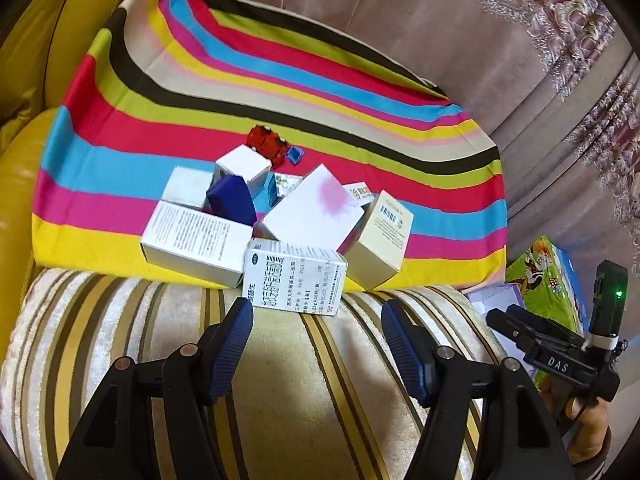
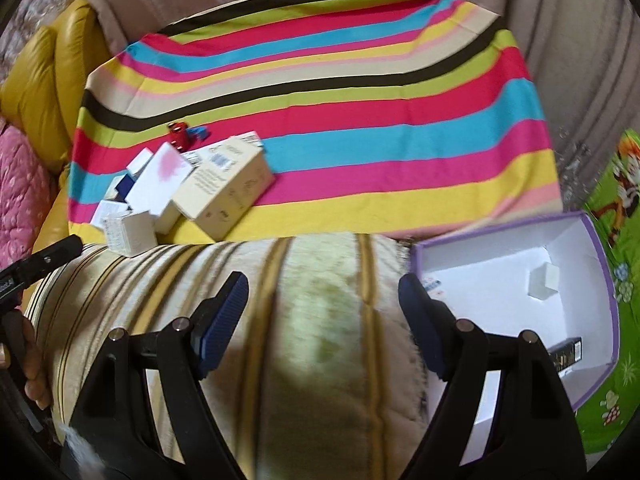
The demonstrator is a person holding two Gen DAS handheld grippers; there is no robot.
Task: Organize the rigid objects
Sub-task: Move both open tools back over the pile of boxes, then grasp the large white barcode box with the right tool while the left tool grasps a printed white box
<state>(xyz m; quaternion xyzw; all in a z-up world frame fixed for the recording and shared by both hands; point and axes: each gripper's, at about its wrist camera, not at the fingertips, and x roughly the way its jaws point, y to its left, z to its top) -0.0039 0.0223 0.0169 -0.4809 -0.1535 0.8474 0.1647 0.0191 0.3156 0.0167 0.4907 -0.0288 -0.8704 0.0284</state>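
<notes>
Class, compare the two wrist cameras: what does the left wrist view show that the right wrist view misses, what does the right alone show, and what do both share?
Left only: the printed face of the front medicine box; the right gripper's green light.
Right only: the inside of the purple-edged box, holding a small white cube and a black carton; a pink cushion.
Both: the striped cloth, the pile's beige box and red toy.

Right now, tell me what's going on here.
A person holds two grippers over a striped cushion. The left gripper and right gripper are both open and empty. A pile of small boxes sits on the rainbow-striped cloth, unsorted. The purple-edged tray on the right already holds a white box and a black one.
</notes>
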